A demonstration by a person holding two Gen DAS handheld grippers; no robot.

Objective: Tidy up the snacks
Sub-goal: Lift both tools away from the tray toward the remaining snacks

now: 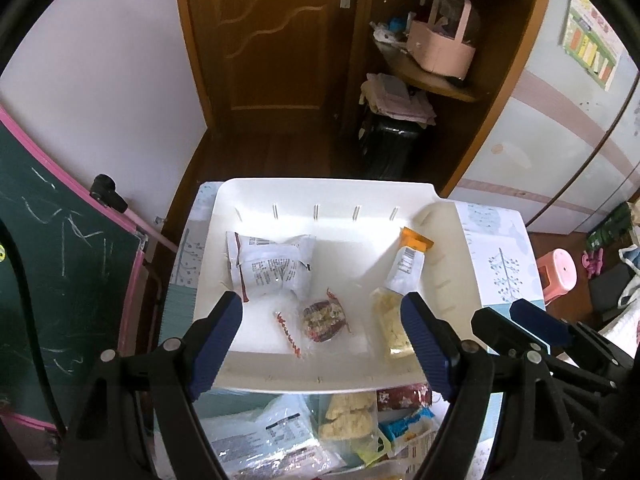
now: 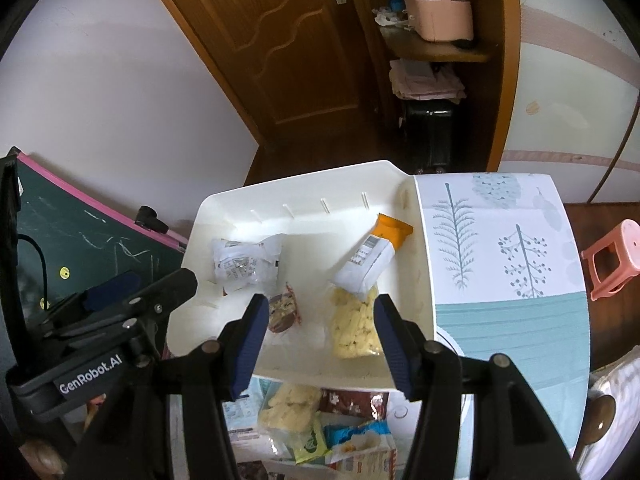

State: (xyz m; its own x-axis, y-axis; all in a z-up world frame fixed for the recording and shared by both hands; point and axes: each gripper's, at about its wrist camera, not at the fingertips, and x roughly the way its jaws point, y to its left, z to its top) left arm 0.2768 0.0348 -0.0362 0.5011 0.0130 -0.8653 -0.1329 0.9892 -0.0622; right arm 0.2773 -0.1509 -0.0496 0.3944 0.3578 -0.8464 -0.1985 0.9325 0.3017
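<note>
A white tray (image 1: pixel 320 185) (image 2: pixel 304 173) lies on the table. In it are a white printed packet (image 1: pixel 272 266) (image 2: pixel 246 264), a small clear pack of brown snack (image 1: pixel 325 320) (image 2: pixel 283 308), and a clear bag of yellow pieces (image 1: pixel 394 326) (image 2: pixel 354 328). A white-and-orange bar packet (image 1: pixel 412 258) (image 2: pixel 374 252) leans across that bag. My left gripper (image 1: pixel 322 304) (image 2: pixel 152 284) hangs open above the tray's near half, holding nothing. My right gripper (image 2: pixel 322 304) (image 1: pixel 502 314) stands open over the tray's right side, also holding nothing. Several loose snack packs (image 1: pixel 344 420) (image 2: pixel 320 420) are piled in front of the tray.
The table carries a tree-patterned cloth (image 2: pixel 500 240) (image 1: pixel 500 268) right of the tray. A green chalkboard (image 1: pixel 60 260) (image 2: pixel 80 232) stands close on the left. A pink stool (image 2: pixel 608 256) (image 1: pixel 556 268) is at the right, with a wooden door (image 1: pixel 272 40) and a shelf beyond.
</note>
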